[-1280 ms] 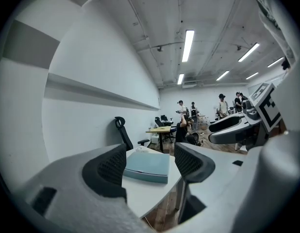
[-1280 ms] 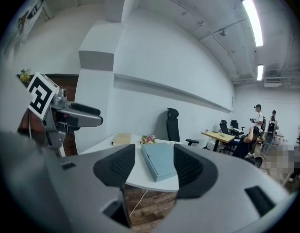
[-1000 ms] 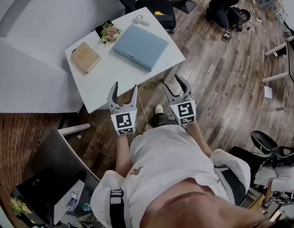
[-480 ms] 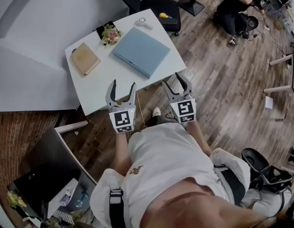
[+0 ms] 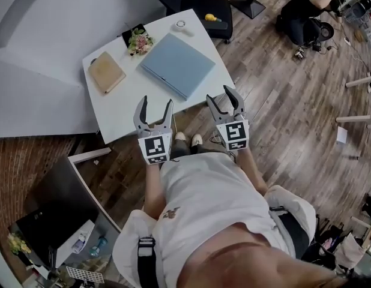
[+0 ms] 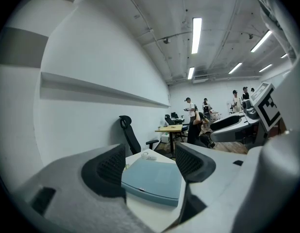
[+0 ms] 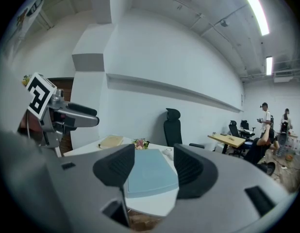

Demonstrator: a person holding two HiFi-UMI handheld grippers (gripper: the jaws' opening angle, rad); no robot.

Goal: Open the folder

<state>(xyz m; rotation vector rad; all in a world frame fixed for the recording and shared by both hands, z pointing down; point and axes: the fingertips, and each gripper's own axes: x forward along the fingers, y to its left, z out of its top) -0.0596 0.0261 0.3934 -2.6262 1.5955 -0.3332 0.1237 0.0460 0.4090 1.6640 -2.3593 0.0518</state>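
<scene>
Grippers closer to table [image 5: 128, 101] than a second ago: left gripper [image 5: 155, 108], right gripper [image 5: 223, 98] at front edge, jaws wide, empty. Folder [image 5: 177, 65] closed by right edge, untouched; opening not begun.

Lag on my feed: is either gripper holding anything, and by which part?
Nothing is held. The left gripper and right gripper both stand open and empty, short of the table; the blue folder lies closed on it, untouched.

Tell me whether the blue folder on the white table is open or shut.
Shut: the folder lies flat on the table, its cover down flush along the edges that show.
</scene>
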